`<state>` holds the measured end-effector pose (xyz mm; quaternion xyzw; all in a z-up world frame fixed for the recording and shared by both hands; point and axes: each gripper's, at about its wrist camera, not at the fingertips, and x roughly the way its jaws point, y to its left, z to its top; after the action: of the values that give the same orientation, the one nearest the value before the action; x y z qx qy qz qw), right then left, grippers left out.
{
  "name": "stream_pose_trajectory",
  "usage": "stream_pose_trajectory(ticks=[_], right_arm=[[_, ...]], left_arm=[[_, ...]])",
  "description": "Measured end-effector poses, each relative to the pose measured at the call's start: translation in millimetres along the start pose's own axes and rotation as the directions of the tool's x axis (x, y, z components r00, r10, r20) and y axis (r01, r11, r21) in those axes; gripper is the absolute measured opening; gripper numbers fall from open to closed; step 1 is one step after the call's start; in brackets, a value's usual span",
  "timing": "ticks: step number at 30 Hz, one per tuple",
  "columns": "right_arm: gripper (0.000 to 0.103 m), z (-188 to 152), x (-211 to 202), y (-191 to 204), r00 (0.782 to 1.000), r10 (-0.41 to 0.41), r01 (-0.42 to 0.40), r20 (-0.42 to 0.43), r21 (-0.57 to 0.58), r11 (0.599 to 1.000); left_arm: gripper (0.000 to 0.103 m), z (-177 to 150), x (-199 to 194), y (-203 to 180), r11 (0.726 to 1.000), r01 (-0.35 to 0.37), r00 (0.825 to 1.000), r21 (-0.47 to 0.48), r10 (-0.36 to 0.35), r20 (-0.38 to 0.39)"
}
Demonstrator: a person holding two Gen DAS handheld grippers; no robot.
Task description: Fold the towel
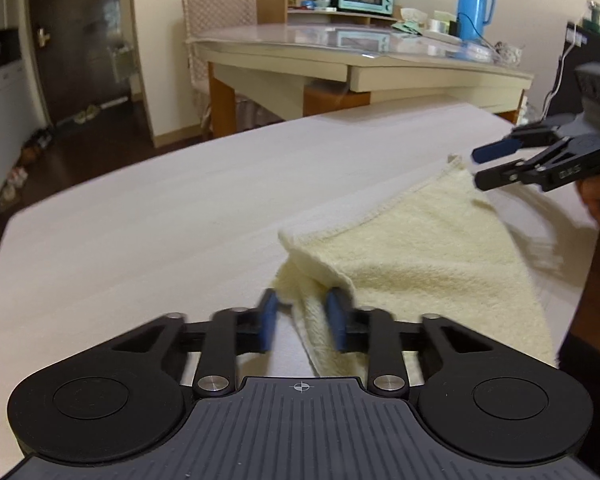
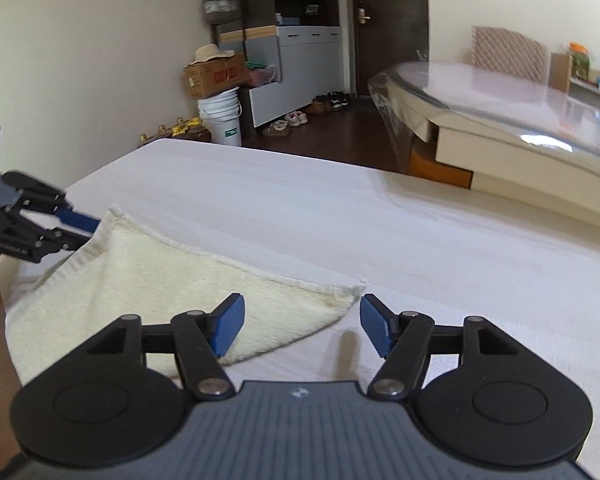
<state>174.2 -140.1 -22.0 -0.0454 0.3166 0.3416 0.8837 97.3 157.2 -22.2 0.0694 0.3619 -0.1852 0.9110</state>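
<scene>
Both grippers gape, left gripper (image 1: 302, 322) straddling the towel (image 1: 416, 256) corner, right gripper (image 2: 300, 326) beside another: pinch both hems squarely together.

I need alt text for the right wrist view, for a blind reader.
The right hand-held gripper, open, hovers at a corner of a cream towel on a white table. The left hand-held gripper is at the opposite corner.
</scene>
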Motion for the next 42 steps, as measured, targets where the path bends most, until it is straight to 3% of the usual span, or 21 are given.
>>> stream_pose_trajectory(ticks=[2, 4, 6, 7, 14, 19, 22, 24, 27, 32, 36, 42], right_arm=[[0.066, -1.1, -4.0, -7.4, 1.000, 0.008, -0.008, 0.002, 0.014, 1.000], [0.059, -0.8, -1.7, -10.9, 1.000, 0.017, -0.017, -0.001, 0.023, 1.000], [0.018, -0.3, -0.5, -14.6, 1.000, 0.018, -0.018, 0.000, 0.023, 1.000], [0.009, -0.5, -0.2, -16.5, 1.000, 0.011, -0.012, 0.005, 0.020, 1.000], [0.007, 13.5, 2.0, -40.0, 0.999, -0.037, 0.037, 0.029, -0.003, 0.999], [0.010, 32.9, 10.1, -49.6, 0.995, -0.101, 0.103, 0.023, -0.064, 0.993], [0.028, 44.7, 7.2, -43.3, 0.991, -0.130, 0.133, 0.033, -0.107, 0.985], [0.045, 48.3, -1.5, -31.1, 0.990, -0.120, 0.128, 0.070, -0.134, 0.983], [0.049, 50.5, -5.9, -17.6, 0.995, -0.063, 0.074, 0.082, -0.140, 0.987], [0.055, 47.7, -2.3, -1.6, 0.998, 0.037, -0.030, 0.059, -0.114, 0.993], [0.063, 42.8, -1.5, 7.5, 0.997, 0.069, -0.064, 0.043, -0.106, 0.992], [0.067, 39.3, -5.0, 10.9, 0.996, 0.078, -0.074, 0.041, -0.094, 0.993]], left_arm=[[0.016, -0.4, -4.3, 2.2, 1.000, -0.001, 1.000, 0.002, 0.001, -0.001], [0.016, -0.2, -6.6, 4.2, 1.000, -0.003, 1.000, 0.004, 0.003, 0.002], [0.015, 1.6, -4.1, 5.1, 1.000, -0.005, 1.000, 0.001, 0.005, 0.004], [0.015, 5.1, -0.1, 6.0, 1.000, -0.007, 1.000, 0.000, 0.007, 0.004], [0.014, 29.3, 28.3, 12.7, 1.000, -0.019, 1.000, -0.005, 0.019, 0.007], [0.014, 44.5, 39.7, 18.6, 1.000, -0.026, 1.000, 0.000, 0.026, 0.003], [0.017, 48.4, 40.3, 19.5, 1.000, -0.024, 1.000, 0.009, 0.024, 0.006], [0.026, 48.3, 34.7, 20.0, 1.000, -0.024, 0.999, 0.014, 0.024, 0.026], [0.036, 48.9, 28.1, 21.5, 1.000, -0.014, 0.998, 0.014, 0.013, 0.055], [0.039, 50.9, 31.4, 24.9, 0.995, 0.091, 0.995, -0.035, -0.089, 0.054], [0.054, 51.1, 35.0, 22.2, 0.987, 0.150, 0.988, -0.058, -0.147, 0.055], [0.053, 52.1, 40.6, 15.0, 0.994, 0.101, 0.994, -0.046, -0.100, 0.043]])
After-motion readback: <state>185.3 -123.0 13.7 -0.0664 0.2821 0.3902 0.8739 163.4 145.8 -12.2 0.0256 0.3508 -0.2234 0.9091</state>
